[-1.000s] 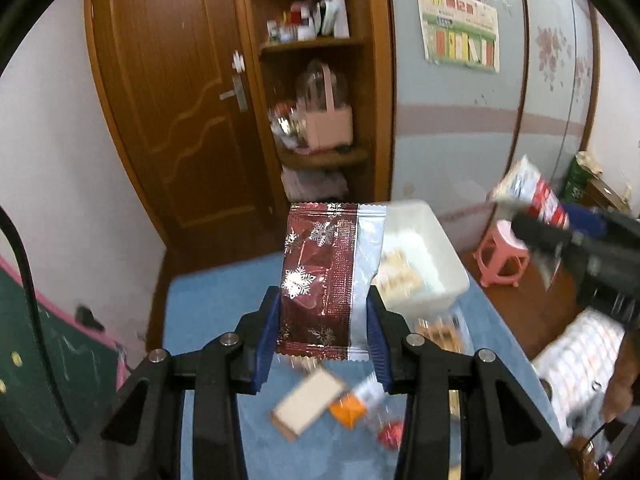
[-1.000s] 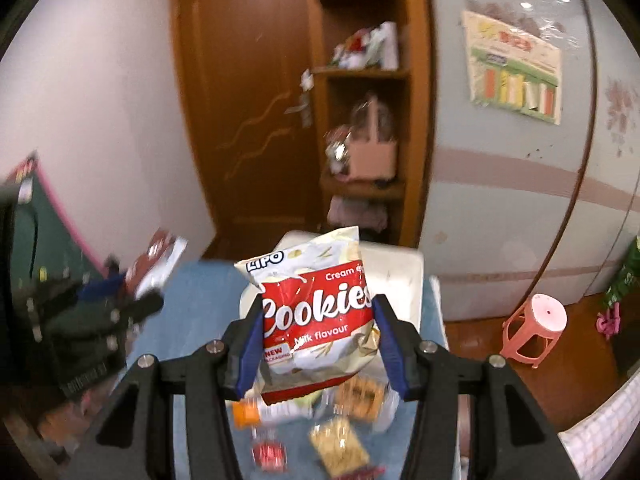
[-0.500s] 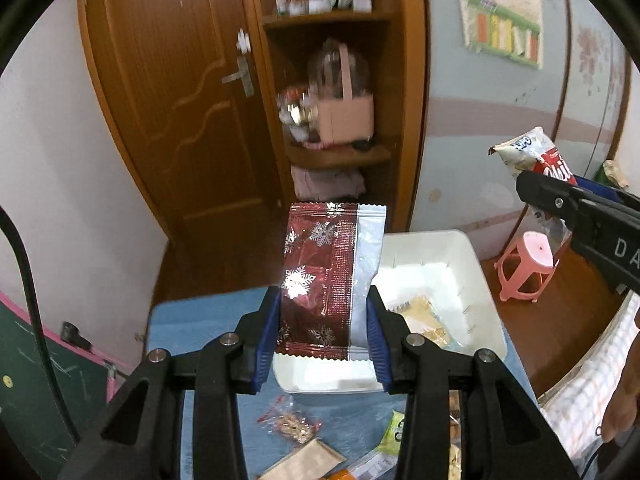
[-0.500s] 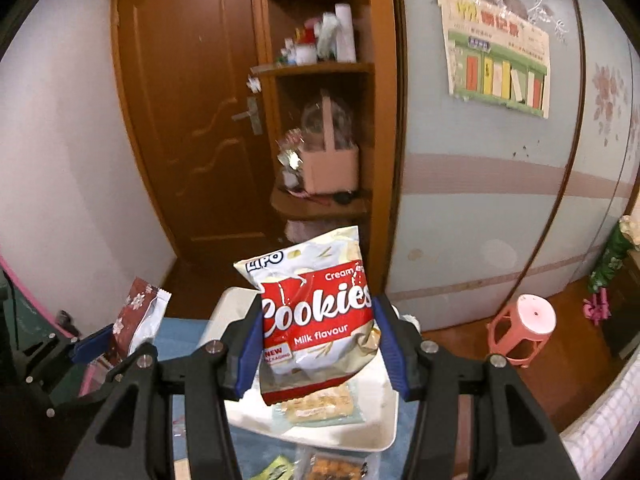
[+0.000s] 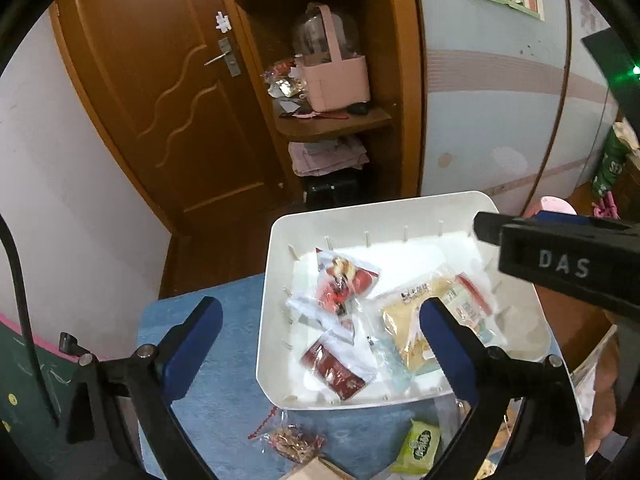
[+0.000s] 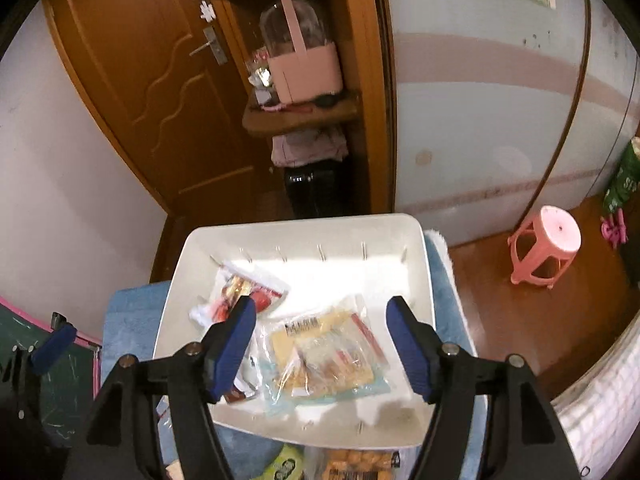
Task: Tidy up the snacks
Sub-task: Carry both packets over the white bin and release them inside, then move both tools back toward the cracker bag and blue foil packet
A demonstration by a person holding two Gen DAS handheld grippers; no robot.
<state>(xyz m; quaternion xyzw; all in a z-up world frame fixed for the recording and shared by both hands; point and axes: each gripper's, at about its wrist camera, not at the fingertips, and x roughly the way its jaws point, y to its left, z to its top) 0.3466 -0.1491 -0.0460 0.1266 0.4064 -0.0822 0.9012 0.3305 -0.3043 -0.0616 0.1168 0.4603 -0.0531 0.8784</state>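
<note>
Both tongs hang over a white tray on a blue-covered bench. The left tongs are opening, jaws wide apart, with nothing pinched between them. The right tongs are opening too, and their pads touch no packet.

At the bench's near edge, in front of the tray, lie a green packet, a clear bag of brown bits and a packet of golden snacks. In the tray's near left corner lies a maroon packet. Beside it, toward the tray's right side, rests a clear bag of yellow biscuits. Farther in, near the tray's left wall, lies a red-and-white packet. The tray's far part is bare.

Beyond the bench stand a brown door, a shelf with a pink basket, and a pink stool on the floor to the right.
</note>
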